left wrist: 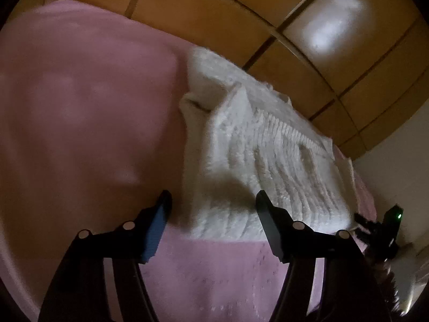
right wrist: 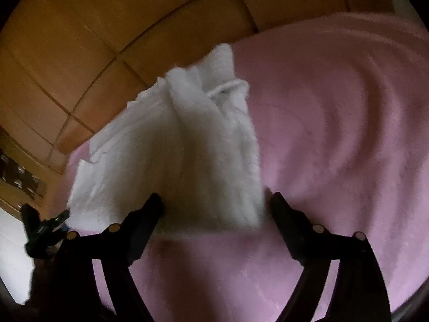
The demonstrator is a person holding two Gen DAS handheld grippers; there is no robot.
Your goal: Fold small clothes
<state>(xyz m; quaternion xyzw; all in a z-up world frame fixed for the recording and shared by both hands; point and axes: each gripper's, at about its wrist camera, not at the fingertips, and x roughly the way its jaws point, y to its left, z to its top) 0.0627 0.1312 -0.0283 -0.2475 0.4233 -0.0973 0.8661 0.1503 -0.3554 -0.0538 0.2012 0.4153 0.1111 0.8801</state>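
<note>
Left hand-held gripper (left wrist: 213, 201): jaws apart, empty, straddling the near corner of the white ribbed knit garment (left wrist: 257, 150) on the pink blanket (left wrist: 80, 107). Garment's long axis stretched between both tools. Right hand-held gripper (right wrist: 214, 201): likewise spread, nothing held, poised at the opposite near corner (right wrist: 249, 214). Neither visibly nearer; hem directly ahead.

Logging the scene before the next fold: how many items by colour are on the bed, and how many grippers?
White knitted garment: 1
Pink blanket: 1
Grippers: 2, left gripper and right gripper, both open
Total: 4
</note>
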